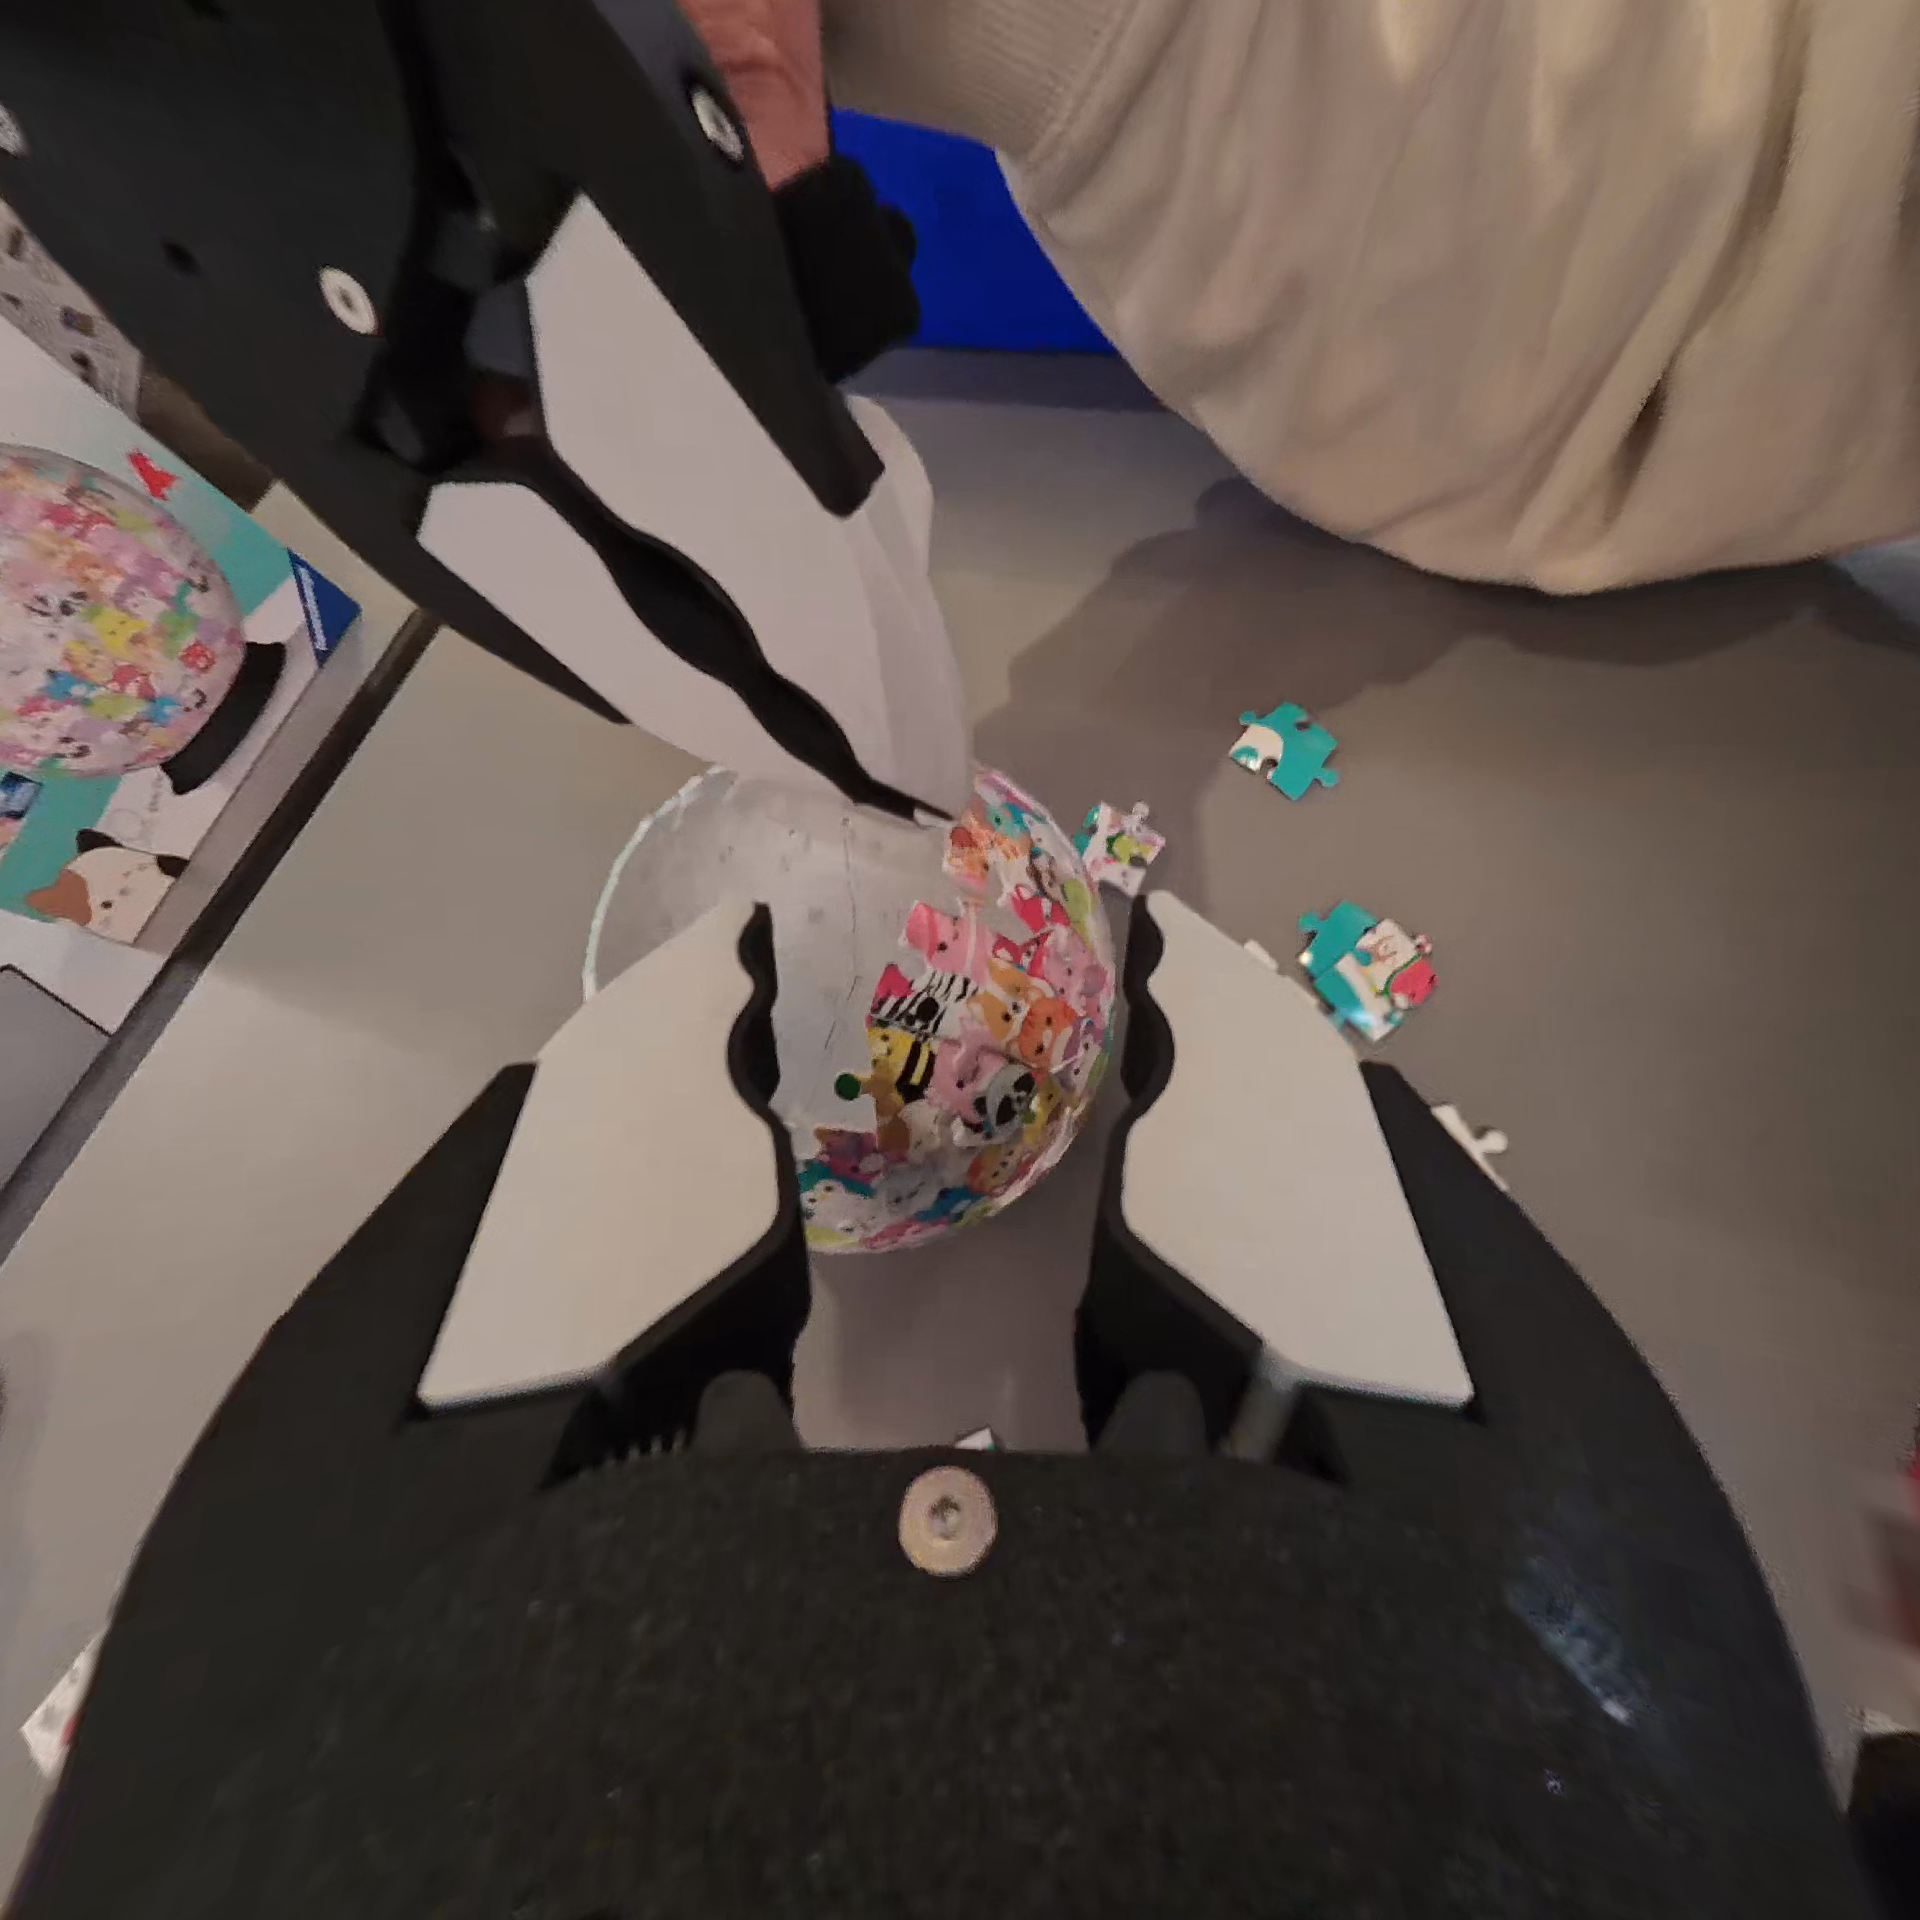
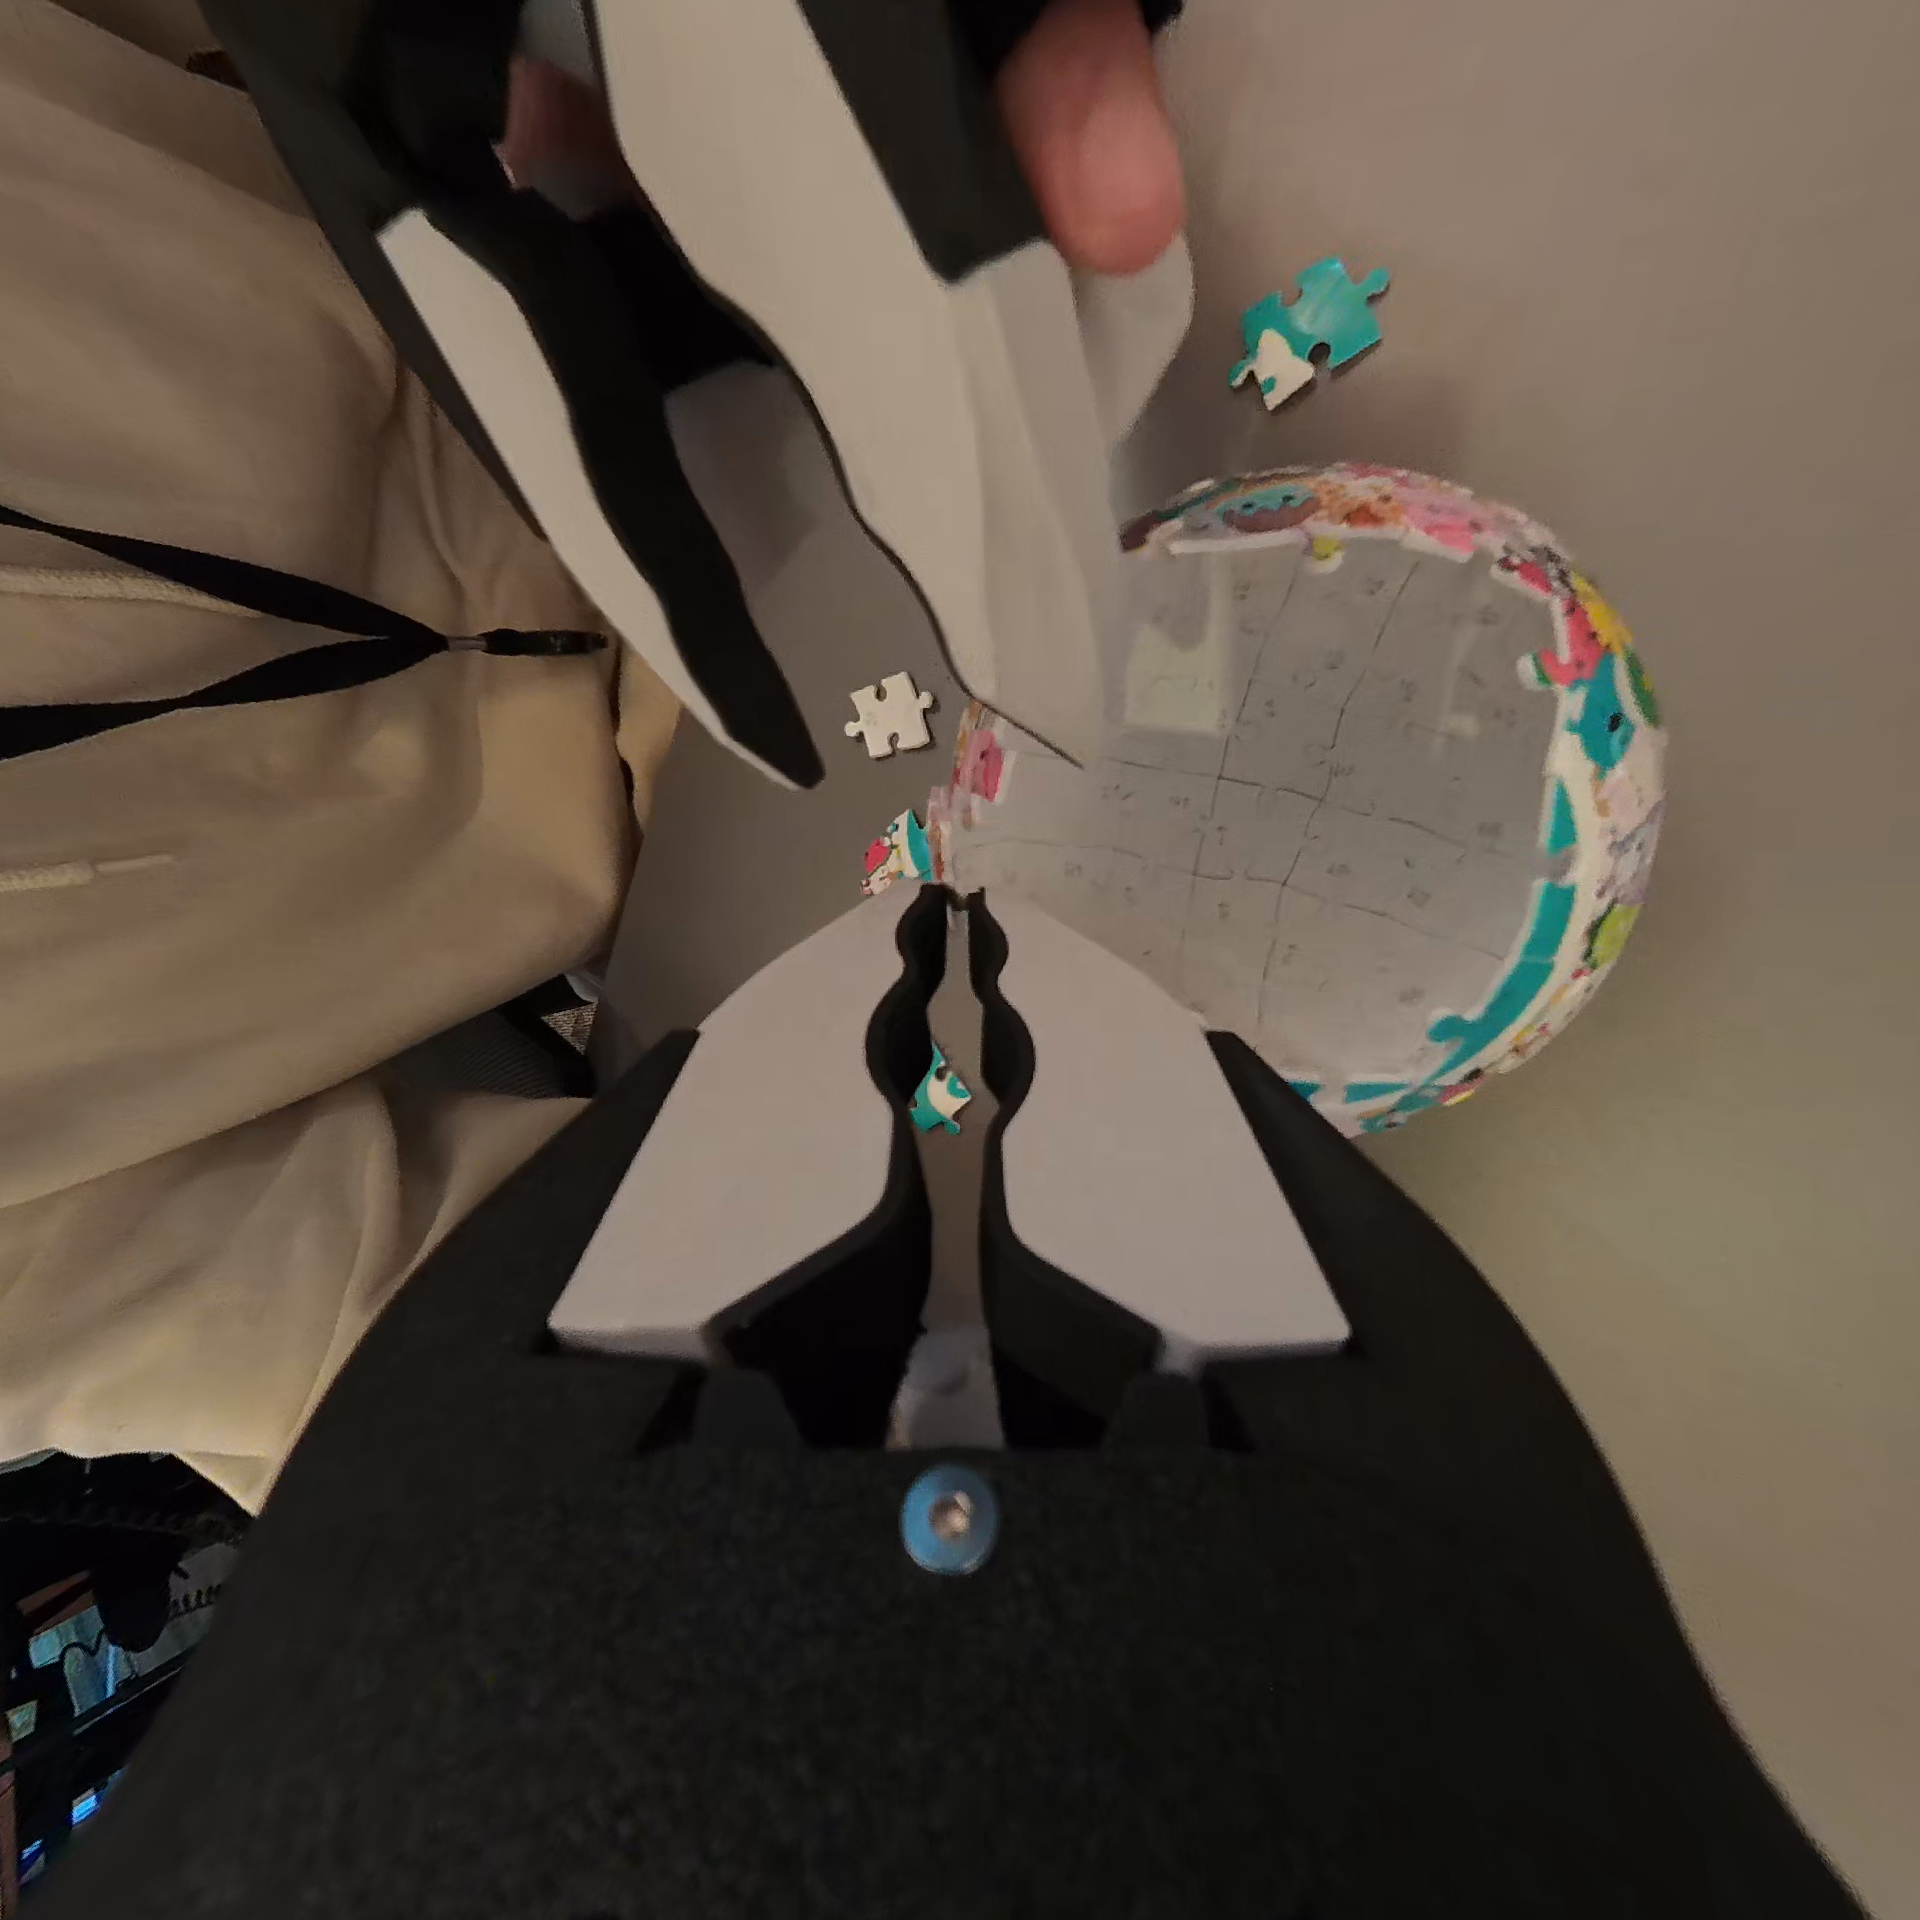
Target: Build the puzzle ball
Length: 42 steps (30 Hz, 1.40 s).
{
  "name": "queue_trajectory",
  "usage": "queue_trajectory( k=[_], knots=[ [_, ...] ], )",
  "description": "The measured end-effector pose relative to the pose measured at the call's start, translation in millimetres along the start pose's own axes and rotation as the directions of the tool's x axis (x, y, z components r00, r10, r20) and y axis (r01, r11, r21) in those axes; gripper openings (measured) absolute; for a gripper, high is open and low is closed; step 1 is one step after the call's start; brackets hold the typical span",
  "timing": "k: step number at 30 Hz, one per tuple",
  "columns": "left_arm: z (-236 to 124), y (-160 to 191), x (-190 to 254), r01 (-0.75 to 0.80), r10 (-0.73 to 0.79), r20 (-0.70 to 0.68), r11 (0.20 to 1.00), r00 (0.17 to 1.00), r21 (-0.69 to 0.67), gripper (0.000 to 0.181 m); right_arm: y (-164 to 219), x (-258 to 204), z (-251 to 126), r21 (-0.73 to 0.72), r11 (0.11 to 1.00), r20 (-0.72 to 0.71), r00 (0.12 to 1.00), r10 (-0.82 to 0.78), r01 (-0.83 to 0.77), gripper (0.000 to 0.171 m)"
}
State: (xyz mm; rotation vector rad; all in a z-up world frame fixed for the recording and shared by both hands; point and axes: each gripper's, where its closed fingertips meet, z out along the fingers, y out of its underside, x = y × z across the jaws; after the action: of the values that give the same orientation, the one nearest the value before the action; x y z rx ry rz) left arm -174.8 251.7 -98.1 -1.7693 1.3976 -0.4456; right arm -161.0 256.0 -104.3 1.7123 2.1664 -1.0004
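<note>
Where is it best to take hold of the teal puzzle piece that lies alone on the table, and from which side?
Probably from above, across the narrow body of the teal puzzle piece, between its tabs. It lies flat on the table, apart from the puzzle ball, so only its thin edges offer a hold.

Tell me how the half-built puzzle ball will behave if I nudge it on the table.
The puzzle ball is a hollow, open shell on a rounded bottom, so it will probably rock or roll. It looks light, likely sliding easily. Its jagged unfinished rim may flex or shed pieces.

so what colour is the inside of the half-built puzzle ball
Plain pale grey-white, crossed by thin seam lines, inside the half-built puzzle ball. The right wrist view shows it best.
</note>
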Motion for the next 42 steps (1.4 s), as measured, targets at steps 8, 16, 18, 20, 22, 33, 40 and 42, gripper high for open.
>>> queue_trajectory(
  k=[8, 16, 18, 20, 22, 33, 40, 42],
  knots=[
    [7.1, 6.6, 4.8, -0.029, 0.028, -0.010, 0.999, 1.000, -0.031, 0.053, 0.3, 4.1, 0.2, -0.006, 1.000, -0.019, 1.000, 0.018, -0.019, 0.005],
    [5.9, 5.7, 9.7, -0.016, 0.015, -0.021, 1.000, 1.000, -0.013, 0.050, -2.6, 6.3, 0.6, -0.008, 1.000, -0.047, 0.999, 0.012, -0.013, 0.005],
    [5.6, 5.5, 10.6, -0.009, 0.009, -0.025, 1.000, 1.000, -0.008, 0.049, -2.1, 5.7, 1.1, -0.011, 1.000, -0.047, 0.999, 0.012, -0.012, 0.005],
    [5.3, 4.6, 11.5, -0.003, 0.003, -0.028, 1.000, 1.000, 0.002, 0.049, -2.4, 6.6, 0.6, -0.009, 1.000, -0.055, 0.998, 0.011, -0.012, 0.005],
    [5.2, 3.9, 13.6, 0.003, -0.003, -0.038, 1.000, 0.999, 0.008, 0.048, -2.1, 7.0, 0.8, -0.011, 1.000, -0.058, 0.998, 0.013, -0.014, 0.005],
    [-15.9, -13.8, 3.0, 0.020, -0.041, 0.142, 0.988, 0.989, 0.151, 0.000, -1.8, 7.4, 0.9, -0.013, 1.000, -0.065, 0.998, 0.017, -0.017, 0.005],
    [3.5, -5.6, 20.5, -0.059, 0.031, 0.327, 0.995, 0.945, 0.076, 0.000, -1.6, 7.1, 0.9, -0.016, 1.000, -0.069, 0.998, 0.008, -0.009, 0.005],
    [8.8, -3.0, 21.8, -0.071, 0.053, 0.334, 0.997, 0.941, 0.043, 0.000, -1.5, 7.1, 0.9, -0.017, 1.000, -0.071, 0.997, 0.007, -0.008, 0.005]
  ],
)
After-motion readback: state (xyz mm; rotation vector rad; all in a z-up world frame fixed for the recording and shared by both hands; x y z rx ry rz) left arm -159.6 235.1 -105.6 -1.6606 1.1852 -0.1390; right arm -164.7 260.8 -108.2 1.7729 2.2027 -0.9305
